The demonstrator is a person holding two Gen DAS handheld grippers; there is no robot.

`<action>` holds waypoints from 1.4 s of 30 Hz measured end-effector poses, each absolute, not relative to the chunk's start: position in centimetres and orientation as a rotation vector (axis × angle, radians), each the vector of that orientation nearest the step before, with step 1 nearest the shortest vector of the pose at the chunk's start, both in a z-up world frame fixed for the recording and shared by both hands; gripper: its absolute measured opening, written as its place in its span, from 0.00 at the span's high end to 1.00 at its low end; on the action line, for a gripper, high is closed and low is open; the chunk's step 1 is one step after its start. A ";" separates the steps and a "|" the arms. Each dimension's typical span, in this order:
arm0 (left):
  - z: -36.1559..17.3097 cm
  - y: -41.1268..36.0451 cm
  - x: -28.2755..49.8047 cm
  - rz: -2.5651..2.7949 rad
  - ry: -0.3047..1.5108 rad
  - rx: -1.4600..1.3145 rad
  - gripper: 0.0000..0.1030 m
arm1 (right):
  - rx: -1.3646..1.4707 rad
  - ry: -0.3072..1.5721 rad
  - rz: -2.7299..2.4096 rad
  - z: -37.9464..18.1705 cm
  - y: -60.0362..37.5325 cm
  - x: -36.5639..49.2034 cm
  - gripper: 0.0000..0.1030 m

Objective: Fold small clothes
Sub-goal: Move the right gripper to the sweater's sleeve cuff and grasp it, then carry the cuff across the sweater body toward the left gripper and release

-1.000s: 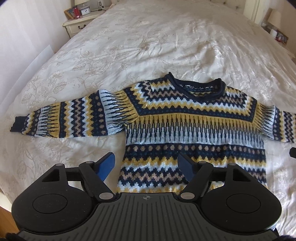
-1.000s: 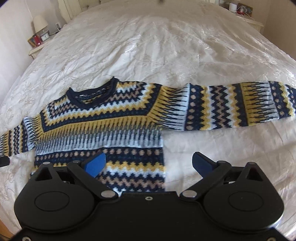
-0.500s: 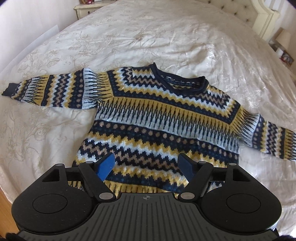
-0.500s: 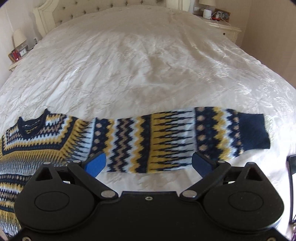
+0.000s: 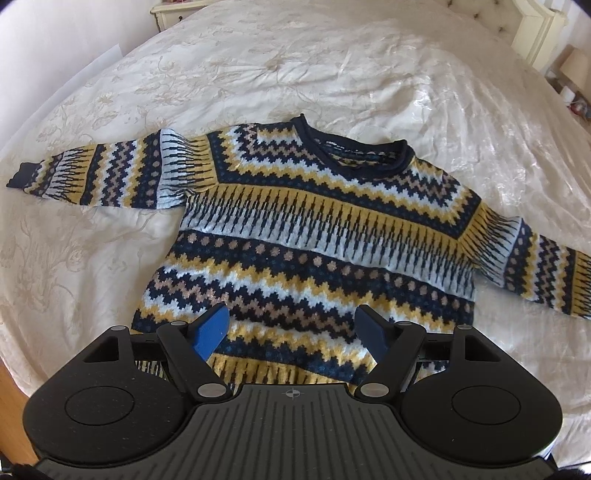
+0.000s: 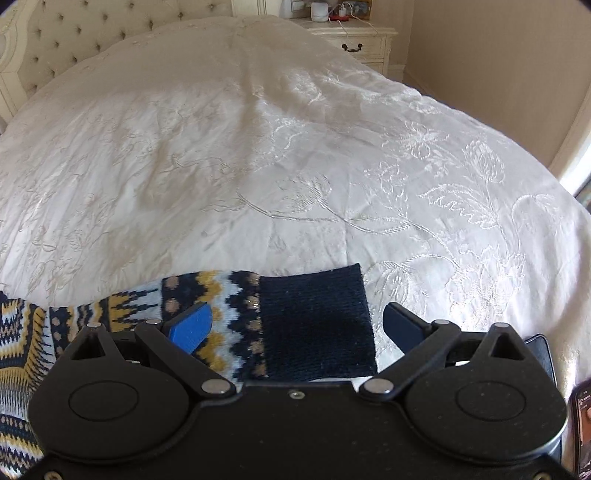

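A navy, yellow and white patterned sweater (image 5: 314, 236) lies flat, face up, on a cream bedspread (image 5: 295, 74), both sleeves spread out sideways. My left gripper (image 5: 293, 330) is open and empty, above the sweater's lower hem. In the right wrist view I see the sweater's right sleeve (image 6: 207, 306) with its navy cuff (image 6: 314, 325). My right gripper (image 6: 295, 328) is open and empty, and the cuff lies between its fingers, just below them.
The bedspread (image 6: 295, 166) stretches far ahead to a tufted headboard (image 6: 92, 40). A nightstand (image 6: 354, 40) stands at the far right, another (image 5: 177, 11) at the far left. Dark flat objects (image 6: 543, 350) lie at the bed's right edge.
My right gripper has swung right along the sleeve to its cuff and come lower. My left gripper has shifted right to face the sweater's body. Both stay open.
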State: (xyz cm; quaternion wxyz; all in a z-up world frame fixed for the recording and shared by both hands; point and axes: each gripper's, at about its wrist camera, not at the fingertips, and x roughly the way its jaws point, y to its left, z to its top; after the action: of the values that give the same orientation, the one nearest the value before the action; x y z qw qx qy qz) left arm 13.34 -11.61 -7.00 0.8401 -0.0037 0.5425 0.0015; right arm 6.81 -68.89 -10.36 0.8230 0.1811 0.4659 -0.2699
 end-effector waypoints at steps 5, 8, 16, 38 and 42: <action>-6.9 -11.7 13.7 0.010 1.148 -0.004 0.28 | 0.467 1.038 -0.535 -12.6 -70.4 6.6 0.03; -7.0 -11.7 13.8 0.013 1.150 0.001 0.28 | 0.481 1.016 -0.544 -12.9 -70.2 6.4 0.10; -7.9 -11.6 13.9 -0.015 1.167 0.016 0.28 | 0.548 0.954 -0.493 -11.1 -68.6 6.4 0.72; -8.9 -0.1 18.0 -0.111 1.157 0.033 0.32 | 0.541 0.840 -0.033 -3.8 -40.0 20.7 0.72; -9.3 3.0 19.0 -0.107 1.165 0.016 0.32 | 0.574 0.856 0.059 -5.4 -33.6 23.8 0.72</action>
State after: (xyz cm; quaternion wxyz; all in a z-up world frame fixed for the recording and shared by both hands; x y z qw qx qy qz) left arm 19.02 2.96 -9.32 0.8336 0.0075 0.5500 -0.0505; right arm 23.84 -33.55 -5.41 0.8698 0.2743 0.4091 0.0283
